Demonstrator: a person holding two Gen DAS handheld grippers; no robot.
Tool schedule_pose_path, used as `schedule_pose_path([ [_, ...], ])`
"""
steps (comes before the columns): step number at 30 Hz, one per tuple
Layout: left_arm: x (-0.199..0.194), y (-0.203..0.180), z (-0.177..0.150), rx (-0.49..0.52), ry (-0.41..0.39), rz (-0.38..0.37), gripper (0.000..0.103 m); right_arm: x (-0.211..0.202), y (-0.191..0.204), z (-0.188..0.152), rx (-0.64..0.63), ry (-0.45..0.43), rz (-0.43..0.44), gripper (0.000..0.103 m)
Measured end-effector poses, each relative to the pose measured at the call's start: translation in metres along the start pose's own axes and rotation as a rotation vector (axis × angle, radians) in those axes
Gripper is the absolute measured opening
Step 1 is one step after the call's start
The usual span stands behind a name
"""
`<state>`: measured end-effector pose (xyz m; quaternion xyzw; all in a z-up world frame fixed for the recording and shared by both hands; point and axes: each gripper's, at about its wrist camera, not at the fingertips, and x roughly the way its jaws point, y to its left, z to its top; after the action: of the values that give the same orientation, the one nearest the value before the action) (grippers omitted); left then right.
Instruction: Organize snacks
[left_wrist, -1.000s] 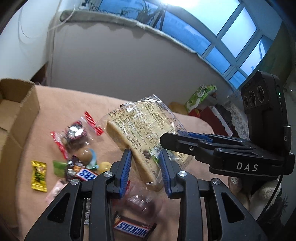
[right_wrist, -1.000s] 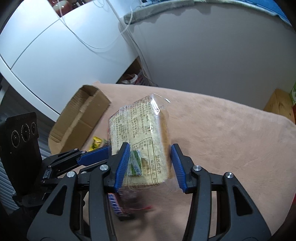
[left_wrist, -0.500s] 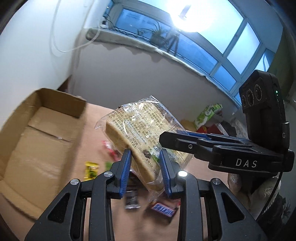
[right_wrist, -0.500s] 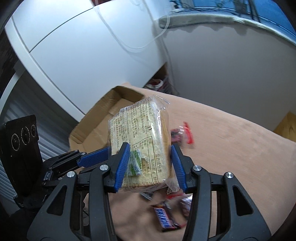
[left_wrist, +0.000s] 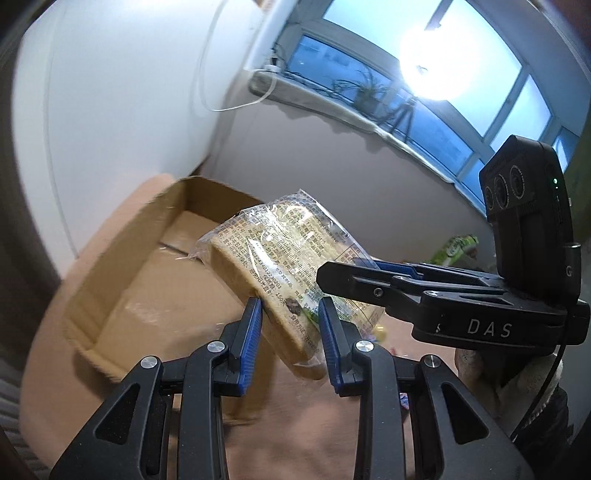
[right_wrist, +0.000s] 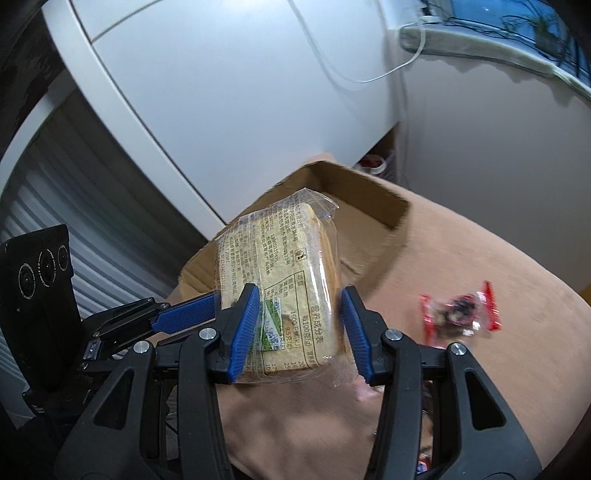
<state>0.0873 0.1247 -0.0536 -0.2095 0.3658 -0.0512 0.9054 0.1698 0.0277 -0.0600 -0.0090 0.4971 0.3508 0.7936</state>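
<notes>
Both grippers clamp one item: a clear-plastic-wrapped slab of sliced bread with printed label (left_wrist: 284, 273), held in the air. Left gripper (left_wrist: 290, 341) has its blue pads pressed on the bread's near lower edge, narrow gap, wrapper between them. Right gripper (right_wrist: 297, 330) is closed wider across the bread's thickness, pads touching both faces.

The bread hangs in front of and above the near edge of an open brown cardboard box (left_wrist: 122, 295), which sits on the left side of the tan cloth-covered counter (right_wrist: 480, 266). The visible part of the box floor looks bare; some of it is hidden behind the bread.

Progress, as a guess: early. The bread is lifted and close to the box but not in it. Loose snacks are left out: a red-ended clear candy wrapper (right_wrist: 460, 312) lies on the counter to the right, well apart from the box, and more small wrappers peek out blurred near the bottom right edge of the right wrist view. Left to do: drop the bread in, then collect the rest.
</notes>
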Motion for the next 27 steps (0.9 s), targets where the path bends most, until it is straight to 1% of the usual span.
schedule_pose_path([
  [4, -0.005, 0.024, 0.000, -0.016, 0.006, 0.034, 0.029, 0.022, 0.014, 0.005, -0.021, 0.020, 0.014, 0.048],
  [12, 0.000, 0.055, -0.001, -0.050, 0.015, 0.092, 0.029, 0.056, 0.033, 0.009, -0.031, 0.058, 0.033, 0.048],
  [18, 0.008, 0.066, 0.002, -0.060, 0.030, 0.119, 0.029, 0.074, 0.036, 0.009, -0.036, 0.080, 0.034, 0.048],
  [22, 0.011, 0.069, 0.001, -0.057, 0.032, 0.144, 0.029, 0.076, 0.038, 0.010, -0.042, 0.093, 0.027, 0.048],
  [27, 0.012, 0.070, -0.002, -0.039, 0.030, 0.191, 0.029, 0.077, 0.040, 0.010, -0.051, 0.094, -0.013, 0.049],
])
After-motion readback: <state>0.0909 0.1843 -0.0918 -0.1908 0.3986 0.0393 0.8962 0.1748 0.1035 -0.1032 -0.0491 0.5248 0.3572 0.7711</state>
